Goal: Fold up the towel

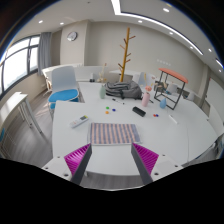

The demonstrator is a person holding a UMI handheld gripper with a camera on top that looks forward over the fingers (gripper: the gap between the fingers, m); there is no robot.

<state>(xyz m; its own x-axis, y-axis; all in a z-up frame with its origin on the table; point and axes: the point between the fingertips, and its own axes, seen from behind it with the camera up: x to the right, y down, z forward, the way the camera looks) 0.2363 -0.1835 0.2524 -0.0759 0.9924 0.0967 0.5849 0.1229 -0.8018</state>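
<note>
Towel [112,133] flat on table; striped

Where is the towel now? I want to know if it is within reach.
In the gripper view the towel lies flat on the white table, just ahead of the open hand-held gripper and centred between its fingers, with a remote to its left.

No legible text, label or number anywhere.

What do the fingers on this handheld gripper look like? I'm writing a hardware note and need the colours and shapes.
The gripper shows two dark grey to black fingers, angled in toward each other as they reach forward. Each carries a bright magenta pad on its inner face, ribbed with fine ridges. No cables, markings, hand or sleeve are visible. They stand open, with the checked towel just ahead on the white table.
</note>
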